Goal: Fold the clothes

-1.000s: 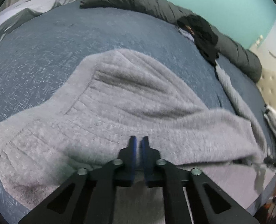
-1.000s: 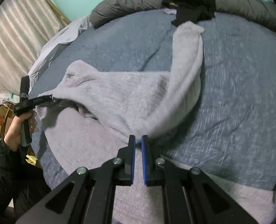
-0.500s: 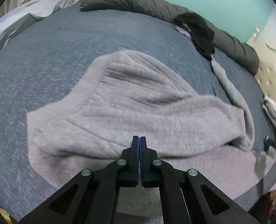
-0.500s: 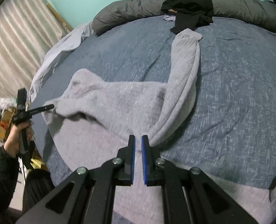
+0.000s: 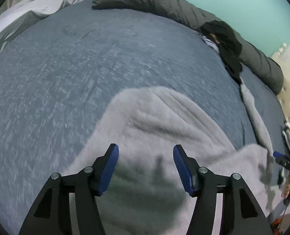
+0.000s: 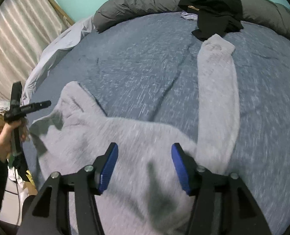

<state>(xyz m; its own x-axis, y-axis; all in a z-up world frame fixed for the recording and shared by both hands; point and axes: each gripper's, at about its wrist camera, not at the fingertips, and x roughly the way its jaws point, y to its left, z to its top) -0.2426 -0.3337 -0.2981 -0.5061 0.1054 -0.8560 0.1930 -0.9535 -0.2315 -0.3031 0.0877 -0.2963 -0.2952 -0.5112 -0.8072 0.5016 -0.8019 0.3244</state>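
Note:
A light grey fleece sweater (image 5: 154,121) lies on the blue bedspread (image 5: 66,68), its body doubled over near the front edge. In the right wrist view the sweater (image 6: 137,143) has one sleeve (image 6: 217,90) stretched toward the far side. My left gripper (image 5: 145,156) is open and empty just above the folded body. My right gripper (image 6: 144,154) is open and empty above the cloth near the sleeve's base. The left gripper also shows in the right wrist view (image 6: 45,103), and the right gripper in the left wrist view (image 5: 278,154).
A dark grey rolled duvet (image 6: 145,2) runs along the far edge of the bed. A black garment (image 6: 213,9) lies at the sleeve's end, also in the left wrist view (image 5: 225,41). A pale sheet (image 5: 27,17) and curtains (image 6: 17,39) are at the left.
Both grippers were shut on the sweater's edge, carried it forward over the body, and have now opened and let it go. The cloth lies folded beneath them.

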